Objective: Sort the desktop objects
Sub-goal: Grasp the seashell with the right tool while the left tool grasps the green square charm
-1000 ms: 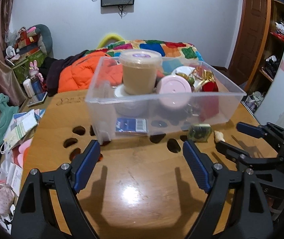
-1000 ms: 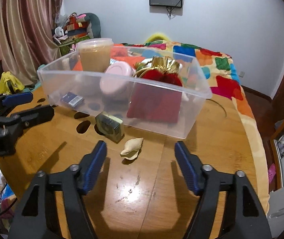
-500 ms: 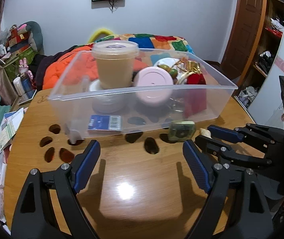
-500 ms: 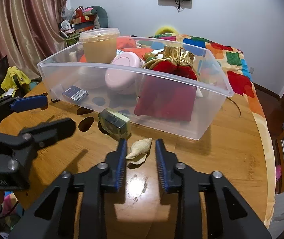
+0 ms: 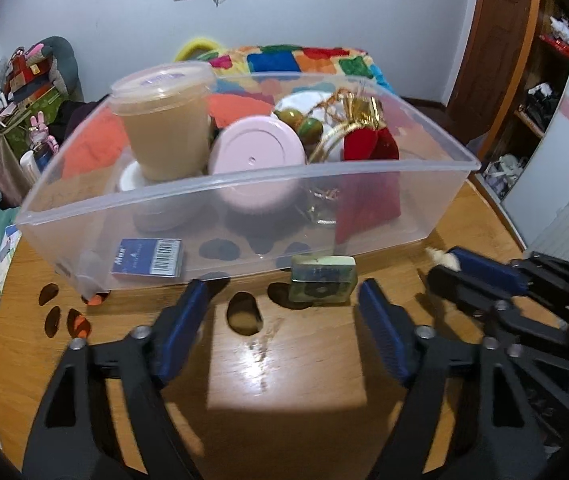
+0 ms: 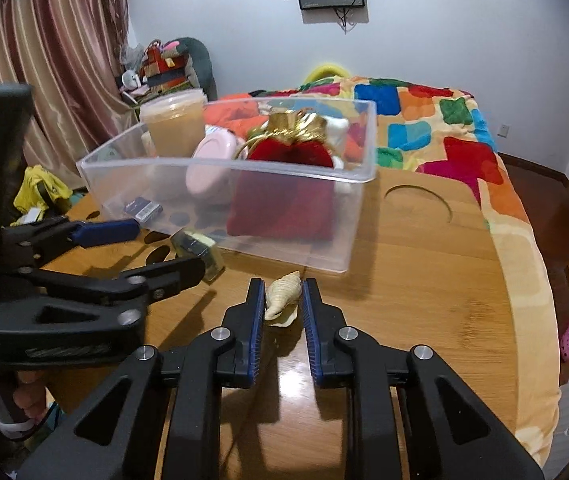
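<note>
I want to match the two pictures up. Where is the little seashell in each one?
Left wrist view: the seashell just peeks out at the right, at the tip of the right gripper, right of the green box.
Right wrist view: low in the middle, the seashell pinched by the right gripper.
Shared landmark: the clear bin behind it.
</note>
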`<state>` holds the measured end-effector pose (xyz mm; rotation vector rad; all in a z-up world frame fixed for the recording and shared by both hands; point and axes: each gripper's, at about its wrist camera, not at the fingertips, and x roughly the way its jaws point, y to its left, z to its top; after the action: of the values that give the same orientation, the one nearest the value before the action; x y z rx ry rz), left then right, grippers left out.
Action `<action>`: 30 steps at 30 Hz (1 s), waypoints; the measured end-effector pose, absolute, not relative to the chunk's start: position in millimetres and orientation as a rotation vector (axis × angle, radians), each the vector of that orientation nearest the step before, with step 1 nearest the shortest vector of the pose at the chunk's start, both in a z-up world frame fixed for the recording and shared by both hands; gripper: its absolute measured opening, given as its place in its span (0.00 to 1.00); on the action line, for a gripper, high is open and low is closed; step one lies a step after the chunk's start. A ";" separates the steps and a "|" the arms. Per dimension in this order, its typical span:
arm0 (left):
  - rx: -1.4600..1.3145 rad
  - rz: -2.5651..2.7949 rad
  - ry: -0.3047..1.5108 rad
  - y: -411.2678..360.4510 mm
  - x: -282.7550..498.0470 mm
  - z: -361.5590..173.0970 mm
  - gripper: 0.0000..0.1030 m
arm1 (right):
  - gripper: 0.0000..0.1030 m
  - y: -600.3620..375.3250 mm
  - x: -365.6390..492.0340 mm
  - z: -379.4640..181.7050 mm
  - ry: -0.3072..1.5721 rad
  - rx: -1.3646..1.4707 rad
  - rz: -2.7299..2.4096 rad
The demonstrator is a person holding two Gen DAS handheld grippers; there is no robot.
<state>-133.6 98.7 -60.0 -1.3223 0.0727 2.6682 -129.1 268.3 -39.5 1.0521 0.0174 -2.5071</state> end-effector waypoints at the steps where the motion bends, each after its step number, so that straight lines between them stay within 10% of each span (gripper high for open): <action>1: -1.339 2.658 0.067 101.0 -135.7 -62.3 0.64 | 0.16 270.7 -128.9 -38.1 0.011 1.046 -2.509; 16: -1.331 2.723 0.036 110.0 -132.2 -66.9 0.32 | 0.16 283.4 -125.2 -40.1 -0.030 1.020 -2.492; 30: -1.268 2.717 -0.020 95.7 -121.0 -56.0 0.32 | 0.16 269.7 -121.2 -35.1 0.008 1.026 -2.491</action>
<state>-121.0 95.7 -56.0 -1.2682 -0.0202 2.7171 -121.2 269.7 -35.1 1.0265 0.0080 -2.4907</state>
